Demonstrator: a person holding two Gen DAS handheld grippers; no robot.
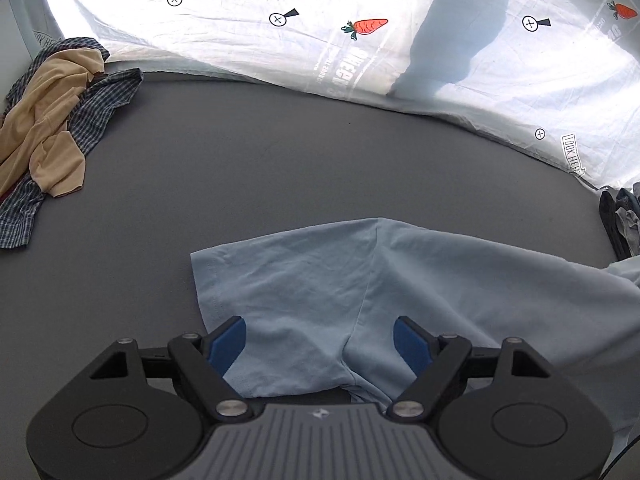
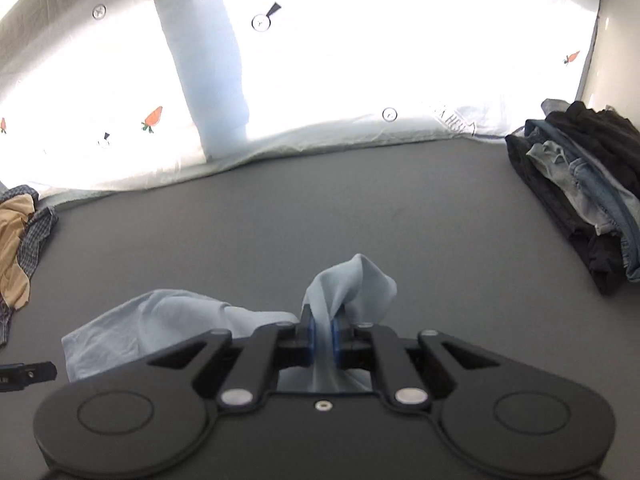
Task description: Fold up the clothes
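Note:
A light blue T-shirt (image 1: 320,280) lies on the grey table (image 1: 280,160), one sleeve spread flat at the near middle of the left wrist view. My left gripper (image 1: 320,330) is open just above that sleeve, its blue pads either side of a fold, nothing pinched. In the right wrist view my right gripper (image 2: 323,330) is shut on a bunched part of the same light blue T-shirt (image 2: 352,280), which sticks up past the pads; the rest trails left and down. The left gripper's tip shows at the far left edge.
A heap of beige and checked garments (image 1: 52,120) lies at the table's left. A stack of folded dark and denim clothes (image 2: 580,184) sits at the right. A white printed sheet (image 1: 360,20) with carrots hangs behind the table's far edge.

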